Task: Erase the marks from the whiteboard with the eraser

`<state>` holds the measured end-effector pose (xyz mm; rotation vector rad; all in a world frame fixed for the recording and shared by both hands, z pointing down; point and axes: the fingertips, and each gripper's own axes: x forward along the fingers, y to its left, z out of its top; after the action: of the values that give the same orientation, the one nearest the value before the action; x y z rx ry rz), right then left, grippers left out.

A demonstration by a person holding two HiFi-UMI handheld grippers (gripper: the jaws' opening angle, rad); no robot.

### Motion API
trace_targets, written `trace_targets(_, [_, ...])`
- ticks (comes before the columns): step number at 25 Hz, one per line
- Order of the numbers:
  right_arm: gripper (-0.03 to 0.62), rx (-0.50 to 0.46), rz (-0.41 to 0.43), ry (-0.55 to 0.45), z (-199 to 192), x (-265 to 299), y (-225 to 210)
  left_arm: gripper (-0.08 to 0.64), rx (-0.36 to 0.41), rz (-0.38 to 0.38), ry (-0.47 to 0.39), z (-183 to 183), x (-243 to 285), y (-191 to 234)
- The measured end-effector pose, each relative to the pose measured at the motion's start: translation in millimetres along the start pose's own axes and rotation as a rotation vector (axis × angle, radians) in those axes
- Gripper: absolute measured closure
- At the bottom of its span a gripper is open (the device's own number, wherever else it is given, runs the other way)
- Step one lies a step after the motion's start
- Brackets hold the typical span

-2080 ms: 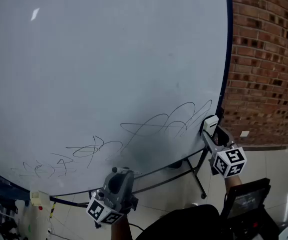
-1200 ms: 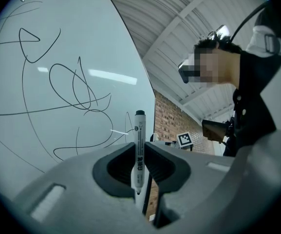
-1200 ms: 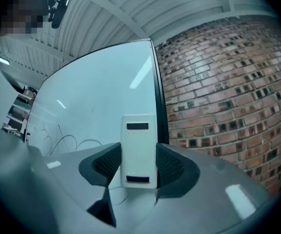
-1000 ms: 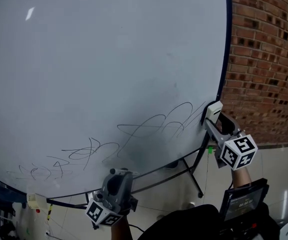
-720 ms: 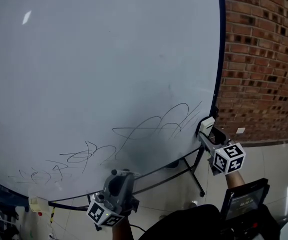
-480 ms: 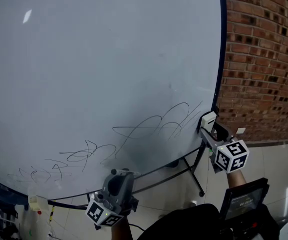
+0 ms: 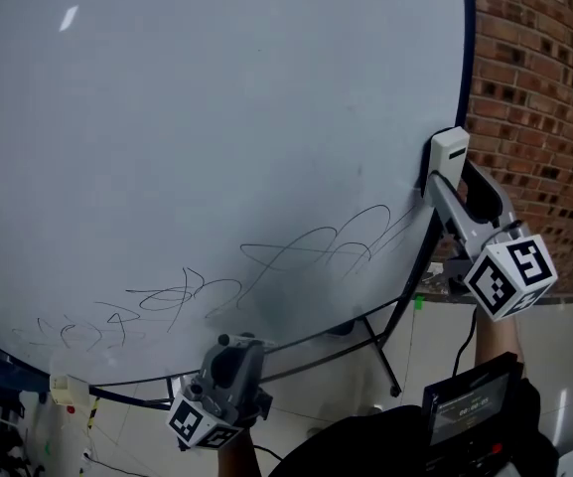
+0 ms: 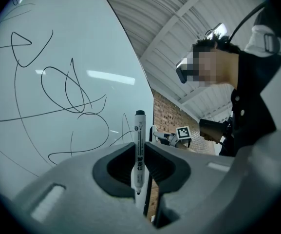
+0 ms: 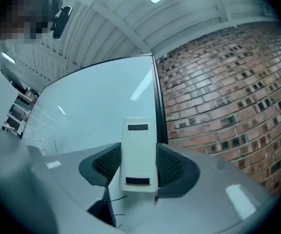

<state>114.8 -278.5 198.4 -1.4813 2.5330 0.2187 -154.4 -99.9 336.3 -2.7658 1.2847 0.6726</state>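
Observation:
A large whiteboard (image 7: 197, 117) fills the head view, with thin black scribbles (image 7: 316, 246) across its lower part and more to the lower left (image 7: 162, 301). My right gripper (image 7: 452, 172) is shut on a white eraser (image 7: 449, 152), held at the board's dark right edge above the scribbles. In the right gripper view the eraser (image 9: 139, 155) stands upright between the jaws. My left gripper (image 7: 228, 356) hangs below the board's bottom edge, shut on a black-capped marker (image 8: 139, 152); scribbles (image 8: 57, 91) show beside it.
A brick wall (image 7: 549, 97) rises to the right of the board. The board's stand legs (image 7: 380, 351) cross the pale floor below. Cluttered items (image 7: 28, 405) sit at the lower left. A dark device (image 7: 470, 405) hangs at my front, lower right.
My right gripper has lifted the eraser up along the board's right edge, from beside the scribbles to well above them. The left gripper has stayed put.

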Motion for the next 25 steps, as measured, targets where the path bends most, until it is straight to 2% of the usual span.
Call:
trace_targets(4, [0.365,-0.033,-0.007,-0.012,1,0,1,0.502,-0.001,0.002,-0.006,1,0,0])
trace_targets(8, [0.365,-0.074,-0.021,0.051,-37,-6,4,0.502,-0.005,-0.01,0.002,-2,5,-2])
trace_targets(14, [0.365,0.027,-0.024,0.208,-127,-26,-2,0.502,-0.013,-0.026,0.026,-8,12,-5])
trace_targets(18, [0.365,0.072,-0.033,0.273,-168,-36,-7,0.502,-0.015,-0.028,0.037,-11,14,-7])
trace_targets(21, [0.365,0.077,-0.038,0.282,-178,-39,-7,0.502,-0.016,-0.031,0.041,-11,15,-9])
trace_targets(25, [0.365,0.036,-0.052,0.291,-170,-37,-6,0.502,-0.012,-0.036,0.033,-9,14,-13])
